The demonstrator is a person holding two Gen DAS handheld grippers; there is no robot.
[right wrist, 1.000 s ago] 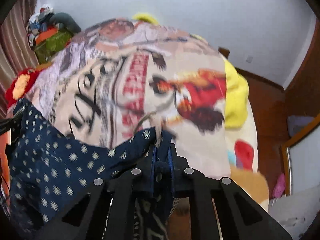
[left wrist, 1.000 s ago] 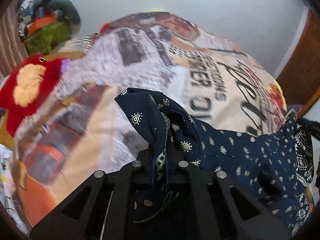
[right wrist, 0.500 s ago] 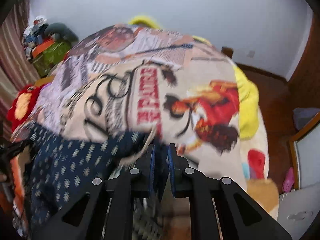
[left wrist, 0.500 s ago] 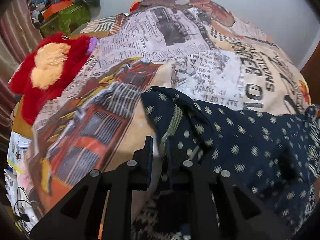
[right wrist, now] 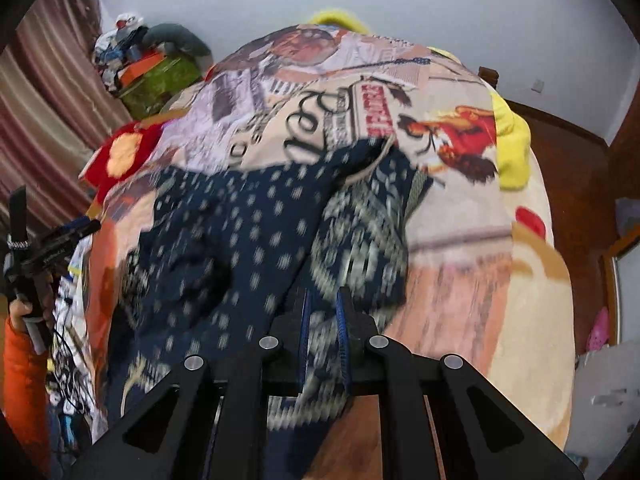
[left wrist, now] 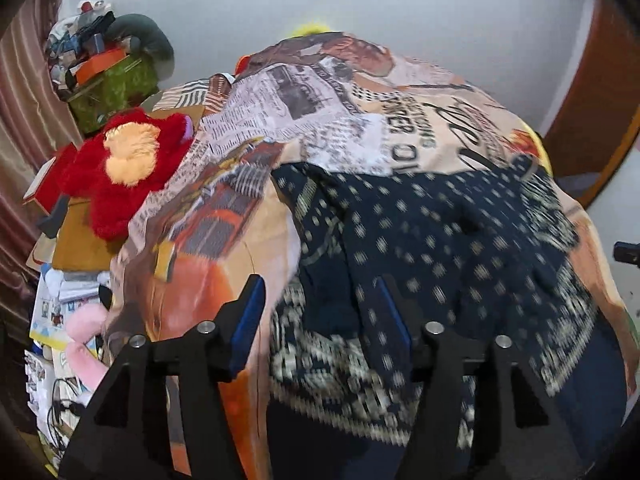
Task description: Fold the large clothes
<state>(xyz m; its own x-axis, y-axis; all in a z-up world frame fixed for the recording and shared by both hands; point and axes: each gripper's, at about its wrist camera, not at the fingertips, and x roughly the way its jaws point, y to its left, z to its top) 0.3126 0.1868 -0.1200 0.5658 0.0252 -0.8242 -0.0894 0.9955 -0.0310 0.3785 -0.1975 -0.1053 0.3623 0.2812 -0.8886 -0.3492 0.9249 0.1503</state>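
A navy garment (left wrist: 440, 240) with cream dots and a patterned border lies spread over the printed bedspread (left wrist: 312, 112). My left gripper (left wrist: 320, 320) hovers above its near left part with the jaws opening. Cloth shows between the blue pads (left wrist: 248, 320), but they do not press on it. In the right wrist view the same garment (right wrist: 240, 240) is blurred. There my right gripper (right wrist: 323, 328) is shut on the garment's patterned hem, which runs down between the narrow jaws. The left gripper's body (right wrist: 52, 240) shows at the left edge, held by a hand.
A red plush toy (left wrist: 124, 168) and a green box (left wrist: 112, 84) piled with clutter stand left of the bed. A pink toy (left wrist: 84, 340) and cables lie lower left. A yellow pillow (right wrist: 512, 148) edges the bed's right. An orange sleeve (right wrist: 20, 380) is at the left.
The left jaws have opened and let go of the garment's corner. Both grippers have drawn back and risen. The garment now lies flatter on the bed, and the right gripper still grips it.
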